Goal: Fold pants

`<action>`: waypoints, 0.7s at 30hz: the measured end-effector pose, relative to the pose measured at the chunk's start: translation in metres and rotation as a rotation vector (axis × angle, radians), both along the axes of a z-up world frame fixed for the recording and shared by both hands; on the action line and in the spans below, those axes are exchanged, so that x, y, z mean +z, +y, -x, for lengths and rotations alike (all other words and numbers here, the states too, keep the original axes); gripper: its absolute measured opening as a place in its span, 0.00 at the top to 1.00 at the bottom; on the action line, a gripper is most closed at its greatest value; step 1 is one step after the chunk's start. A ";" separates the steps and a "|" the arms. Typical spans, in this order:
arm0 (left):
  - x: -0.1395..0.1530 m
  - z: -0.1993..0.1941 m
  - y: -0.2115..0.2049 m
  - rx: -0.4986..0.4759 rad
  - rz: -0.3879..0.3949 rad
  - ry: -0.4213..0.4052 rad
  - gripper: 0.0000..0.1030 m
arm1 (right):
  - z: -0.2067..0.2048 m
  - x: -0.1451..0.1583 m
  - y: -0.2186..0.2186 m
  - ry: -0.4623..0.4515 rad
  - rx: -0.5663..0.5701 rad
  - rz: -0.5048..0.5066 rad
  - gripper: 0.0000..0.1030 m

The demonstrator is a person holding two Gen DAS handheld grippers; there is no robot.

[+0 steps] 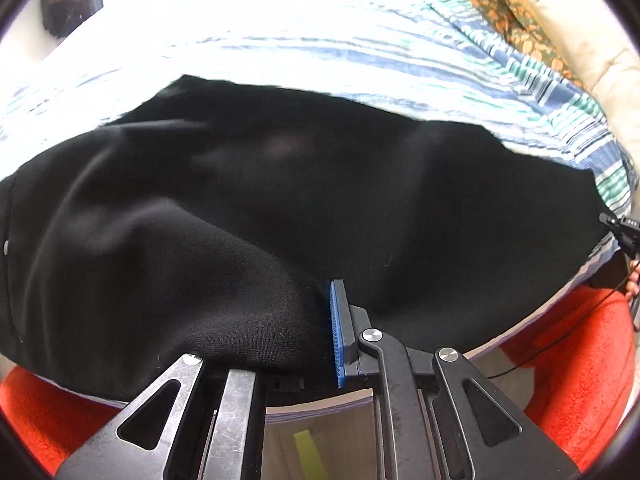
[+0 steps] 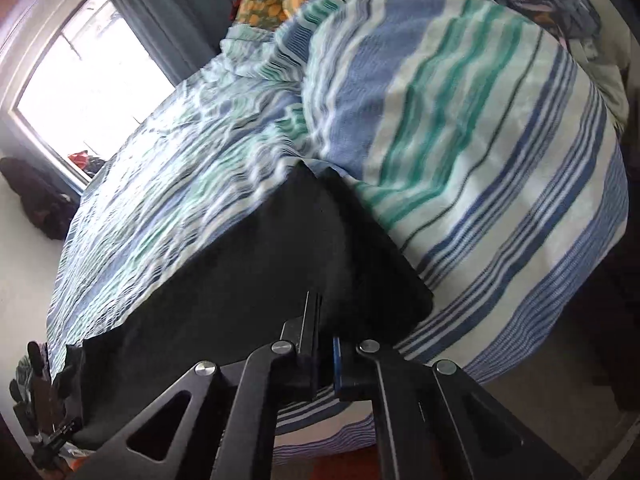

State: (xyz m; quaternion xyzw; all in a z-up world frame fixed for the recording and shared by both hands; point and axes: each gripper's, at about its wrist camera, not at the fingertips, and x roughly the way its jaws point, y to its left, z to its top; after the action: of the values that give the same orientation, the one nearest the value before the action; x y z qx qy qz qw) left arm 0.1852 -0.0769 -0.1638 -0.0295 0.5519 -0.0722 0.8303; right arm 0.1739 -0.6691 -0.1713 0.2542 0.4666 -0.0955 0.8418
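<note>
Black pants (image 1: 280, 208) lay on a striped bed (image 2: 500, 168), window (image 2: 80, 80) behind, left gripper (image 1: 320, 332) and right gripper (image 2: 326, 344) fingers both pinched shut on pants.

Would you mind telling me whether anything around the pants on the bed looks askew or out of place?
Mildly, yes. The black pants lie at the bed's near edge, a rumpled fold bunched against the left hand-held gripper rather than flat. The striped bedspread is humped and wrinkled beside them. Nothing looks spilled or damaged.
</note>
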 end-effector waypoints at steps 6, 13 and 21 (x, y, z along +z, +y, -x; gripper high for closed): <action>-0.001 0.000 -0.007 -0.002 0.002 -0.001 0.91 | 0.006 0.007 0.001 -0.016 -0.015 0.040 0.96; -0.007 0.008 0.002 -0.013 -0.023 0.006 0.91 | 0.004 0.006 0.009 0.000 -0.009 0.082 0.96; -0.008 0.014 0.009 -0.002 -0.017 0.044 0.78 | 0.010 0.013 0.022 0.012 0.006 0.156 0.78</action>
State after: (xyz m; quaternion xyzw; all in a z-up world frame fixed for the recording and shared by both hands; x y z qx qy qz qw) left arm 0.1711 -0.0675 -0.1716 -0.0234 0.5706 -0.0677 0.8181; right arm 0.1636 -0.6471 -0.1578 0.1859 0.4633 -0.1306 0.8566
